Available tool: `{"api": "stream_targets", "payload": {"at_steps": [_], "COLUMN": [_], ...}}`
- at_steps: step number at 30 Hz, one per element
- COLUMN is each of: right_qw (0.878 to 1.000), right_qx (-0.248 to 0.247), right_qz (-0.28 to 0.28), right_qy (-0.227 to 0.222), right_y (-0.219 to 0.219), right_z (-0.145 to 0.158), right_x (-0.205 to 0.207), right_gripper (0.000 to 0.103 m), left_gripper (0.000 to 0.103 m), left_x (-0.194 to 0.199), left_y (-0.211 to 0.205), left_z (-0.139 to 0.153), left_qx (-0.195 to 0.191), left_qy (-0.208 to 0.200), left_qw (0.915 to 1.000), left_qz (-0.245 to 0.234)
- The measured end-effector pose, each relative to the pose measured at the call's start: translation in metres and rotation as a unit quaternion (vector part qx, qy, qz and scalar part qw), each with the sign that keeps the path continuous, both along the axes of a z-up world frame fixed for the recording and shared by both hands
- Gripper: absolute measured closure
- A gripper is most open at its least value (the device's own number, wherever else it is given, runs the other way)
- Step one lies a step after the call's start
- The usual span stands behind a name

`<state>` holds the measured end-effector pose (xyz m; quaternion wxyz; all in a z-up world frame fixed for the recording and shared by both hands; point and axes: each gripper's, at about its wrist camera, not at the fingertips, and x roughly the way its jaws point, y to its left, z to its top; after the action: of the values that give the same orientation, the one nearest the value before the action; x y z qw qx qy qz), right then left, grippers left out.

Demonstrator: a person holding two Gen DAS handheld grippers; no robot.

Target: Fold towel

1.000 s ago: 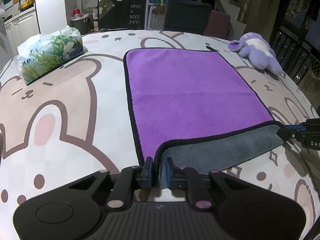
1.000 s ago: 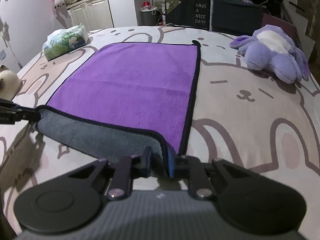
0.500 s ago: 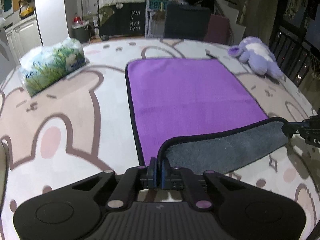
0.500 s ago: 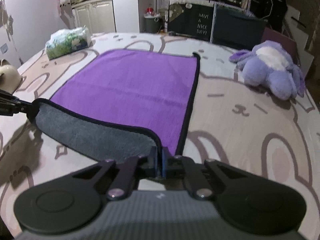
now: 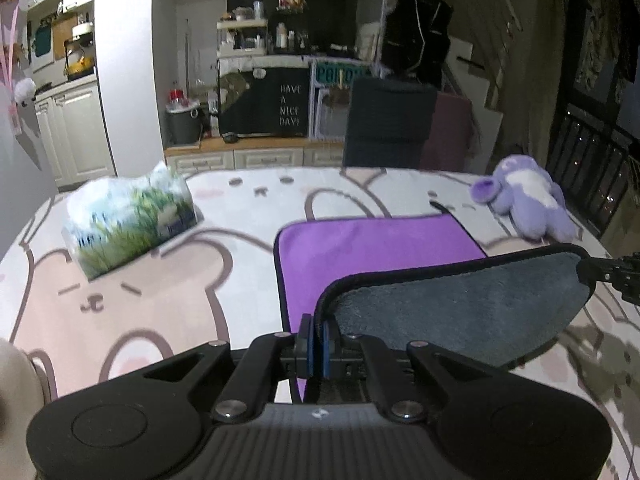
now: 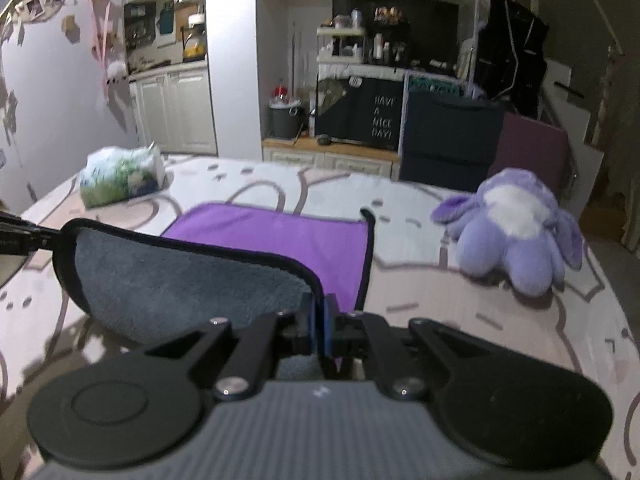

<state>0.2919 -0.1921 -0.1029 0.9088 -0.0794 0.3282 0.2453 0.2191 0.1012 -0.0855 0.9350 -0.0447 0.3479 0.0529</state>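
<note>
Towel point(image 5: 380, 244): purple face lies flat on the table, toward 12 o'clock from both grippers; its near edge is raised, grey underside point(image 6: 180, 280) showing.
Left gripper point(image 5: 317, 340): fingers pinched closed on the towel's near left corner.
Right gripper point(image 6: 319, 330): fingers pinched closed on the near right corner.
Table point(image 5: 120, 300): bunny-print cover.
Tissue pack point(image 5: 128, 224): 10 o'clock of the towel.
Plush toy point(image 6: 516, 232): 2 o'clock, well apart.

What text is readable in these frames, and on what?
"HAVE A NICE DAY!": black sign on the far counter, also in the right wrist view.
Teal sign beside it: letters partly hidden, unreadable.
Tissue pack: print blurred, unreadable.
White marking on the left claw's arm in the right wrist view: too small.
</note>
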Motion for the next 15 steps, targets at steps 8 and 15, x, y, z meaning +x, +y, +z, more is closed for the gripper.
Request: {"api": "stream_targets", "payload": {"at_steps": [8, 15], "right_qw": [0.999, 0.998], "right_qx": [0.021, 0.034], "right_qz": [-0.023, -0.044], "right_qy": [-0.027, -0.041], "right_y": [0.008, 0.012], "right_z": [0.014, 0.015], "right_x": [0.026, 0.050], "right_gripper": [0.098, 0.098], "left_gripper": [0.098, 0.098], "left_x": [0.029, 0.054], "left_y": [0.000, 0.002], "left_z": [0.014, 0.020], "left_qx": [0.014, 0.018], "left_qy": [-0.028, -0.047], "left_qw": [0.9994, 0.9984], "left_qz": [0.013, 0.026]}}
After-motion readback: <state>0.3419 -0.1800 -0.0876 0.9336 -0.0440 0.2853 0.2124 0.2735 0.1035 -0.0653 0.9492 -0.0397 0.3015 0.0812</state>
